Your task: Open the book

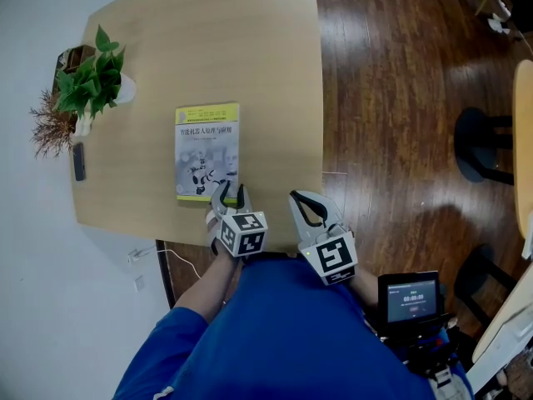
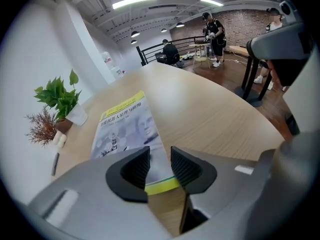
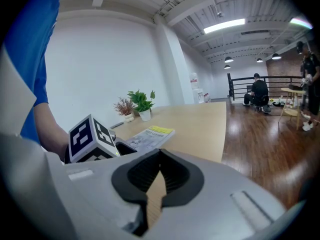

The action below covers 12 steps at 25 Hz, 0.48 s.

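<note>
My right claw (image 3: 160, 153), nearest me and right of the closed grey-and-yellow paperback book (image 1: 207, 151), has its tips pressed together on nothing. My left claw (image 2: 160, 160) stands parted over the book's near edge, gripping nothing. The book lies flat on the pale wooden worktop (image 1: 266, 73). Beyond the book to its left stands a leafy green potted plant (image 1: 92, 82).

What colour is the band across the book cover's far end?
Yellow, on the closed grey book; best in head view.
</note>
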Tool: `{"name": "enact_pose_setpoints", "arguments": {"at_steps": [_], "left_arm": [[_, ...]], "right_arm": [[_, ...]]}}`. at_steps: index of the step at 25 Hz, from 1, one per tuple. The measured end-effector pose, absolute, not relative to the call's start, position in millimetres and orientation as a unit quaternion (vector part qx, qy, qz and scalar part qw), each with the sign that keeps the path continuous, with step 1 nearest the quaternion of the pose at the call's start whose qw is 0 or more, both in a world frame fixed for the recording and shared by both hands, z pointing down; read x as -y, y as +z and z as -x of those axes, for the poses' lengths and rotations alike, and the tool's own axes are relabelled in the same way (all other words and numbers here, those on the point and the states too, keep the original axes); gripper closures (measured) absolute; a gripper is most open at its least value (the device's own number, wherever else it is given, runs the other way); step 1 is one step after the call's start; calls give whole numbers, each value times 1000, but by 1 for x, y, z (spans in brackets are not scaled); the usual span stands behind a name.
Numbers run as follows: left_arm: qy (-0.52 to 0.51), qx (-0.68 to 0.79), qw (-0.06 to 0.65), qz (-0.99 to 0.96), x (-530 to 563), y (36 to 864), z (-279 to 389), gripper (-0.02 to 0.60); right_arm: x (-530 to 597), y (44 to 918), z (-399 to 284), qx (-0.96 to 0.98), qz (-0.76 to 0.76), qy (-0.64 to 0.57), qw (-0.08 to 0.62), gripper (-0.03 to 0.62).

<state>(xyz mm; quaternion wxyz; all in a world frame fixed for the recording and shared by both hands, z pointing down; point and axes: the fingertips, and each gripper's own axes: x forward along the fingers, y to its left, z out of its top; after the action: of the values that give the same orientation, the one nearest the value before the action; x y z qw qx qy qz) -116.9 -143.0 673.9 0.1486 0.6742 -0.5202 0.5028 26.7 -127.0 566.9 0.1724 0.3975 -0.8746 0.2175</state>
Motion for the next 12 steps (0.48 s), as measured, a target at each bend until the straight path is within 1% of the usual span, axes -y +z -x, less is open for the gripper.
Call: {"name": "enact_pose_setpoints", "arguments": {"at_steps": [12], "left_arm": [[494, 557, 150, -650, 142, 656, 115, 487]], "right_arm": [[126, 560, -41, 886, -379, 212, 162, 592]]}}
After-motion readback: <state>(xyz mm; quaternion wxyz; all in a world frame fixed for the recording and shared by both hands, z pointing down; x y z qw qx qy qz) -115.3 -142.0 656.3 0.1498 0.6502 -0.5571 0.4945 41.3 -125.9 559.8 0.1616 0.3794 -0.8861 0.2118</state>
